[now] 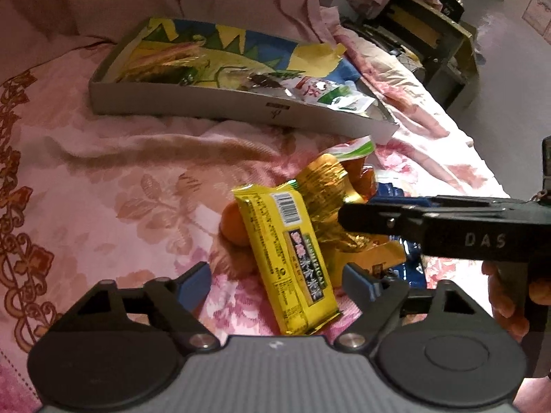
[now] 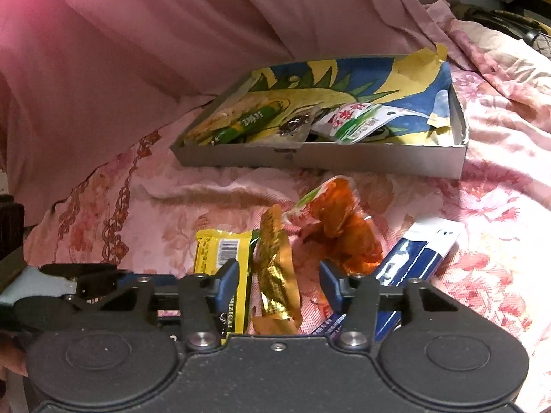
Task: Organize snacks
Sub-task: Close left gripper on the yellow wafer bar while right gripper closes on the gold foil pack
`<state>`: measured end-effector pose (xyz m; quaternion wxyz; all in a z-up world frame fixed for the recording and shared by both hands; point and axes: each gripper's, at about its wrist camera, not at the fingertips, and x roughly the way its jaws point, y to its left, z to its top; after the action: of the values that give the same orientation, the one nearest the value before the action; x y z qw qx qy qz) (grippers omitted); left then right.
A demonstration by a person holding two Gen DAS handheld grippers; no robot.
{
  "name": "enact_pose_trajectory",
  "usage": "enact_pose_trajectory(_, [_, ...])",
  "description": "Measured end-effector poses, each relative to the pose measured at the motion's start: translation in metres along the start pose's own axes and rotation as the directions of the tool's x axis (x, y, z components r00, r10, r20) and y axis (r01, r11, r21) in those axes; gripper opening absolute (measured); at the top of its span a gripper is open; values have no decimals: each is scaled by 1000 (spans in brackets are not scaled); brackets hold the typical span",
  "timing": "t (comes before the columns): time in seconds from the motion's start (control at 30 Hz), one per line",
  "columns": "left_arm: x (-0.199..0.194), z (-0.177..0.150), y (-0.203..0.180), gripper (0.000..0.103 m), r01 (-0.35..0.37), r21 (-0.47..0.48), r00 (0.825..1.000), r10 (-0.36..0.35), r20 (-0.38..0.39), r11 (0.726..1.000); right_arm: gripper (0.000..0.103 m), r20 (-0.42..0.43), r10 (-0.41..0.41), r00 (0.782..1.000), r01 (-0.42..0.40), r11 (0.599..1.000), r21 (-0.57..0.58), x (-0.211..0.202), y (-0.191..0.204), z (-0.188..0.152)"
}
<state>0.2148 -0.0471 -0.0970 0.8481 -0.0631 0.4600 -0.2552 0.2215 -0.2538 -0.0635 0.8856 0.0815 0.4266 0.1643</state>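
- You're in a home, in a bedroom.
- Your snacks (image 1: 286, 261) lie on a bed (image 1: 113, 186) with a pink floral cover.
- Behind it you see a pink curtain (image 2: 155, 34).
- Your box (image 2: 344, 163) sits on the bedding.

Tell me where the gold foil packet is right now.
In the right wrist view the gold foil packet lies on the floral bedspread, between the yellow snack bar and the orange pouch, in front of the cardboard tray.

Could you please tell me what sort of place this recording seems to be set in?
Probably a bedroom at home: the snacks lie on a pink flowered bedspread, a pink curtain hangs behind, and a shallow cardboard box on the bed holds a few packets.
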Motion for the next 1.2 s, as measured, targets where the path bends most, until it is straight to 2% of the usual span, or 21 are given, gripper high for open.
enact_pose_trajectory(0.13, [1, 0, 0, 73, 38, 2, 999, -38, -2, 999, 43, -15, -7, 1000, 7, 1000, -5, 3, 0, -2])
enact_pose_trajectory(0.27, [3, -2, -3, 54, 66, 17, 998, -66, -13, 998, 36, -32, -11, 999, 11, 1000, 3, 6, -1, -4])
enact_pose_trajectory(0.5, [3, -4, -5, 37, 53, 27, 999, -53, -12, 998, 27, -47, -16, 999, 15, 1000, -7, 10, 1, -7])
enact_pose_trajectory(0.8, [-6, -1, -3, 35, 106, 3, 993, -106, 46, 994, 27, -45, -29, 999, 29, 999, -17, 11, 3, -7])
enact_pose_trajectory(0.97, [-6, 1, -3, 35, 170, -12, 983, -169, 66, 985, 27, -51, -24, 998, 24, 1000, 1, 11, 1, -7])
enact_pose_trajectory(1.03, [-5, 1, -5, 31, 198, -7, 978, -197, 70, 980, 27, -52, -24, 998, 24, 1000, 1, 12, 1, -7])
enact_pose_trajectory(1.2, [0, -1, -13, 31, 176, 35, 982, -178, 62, 984, 26, -56, -21, 998, 22, 1000, 21, 13, -1, -7])
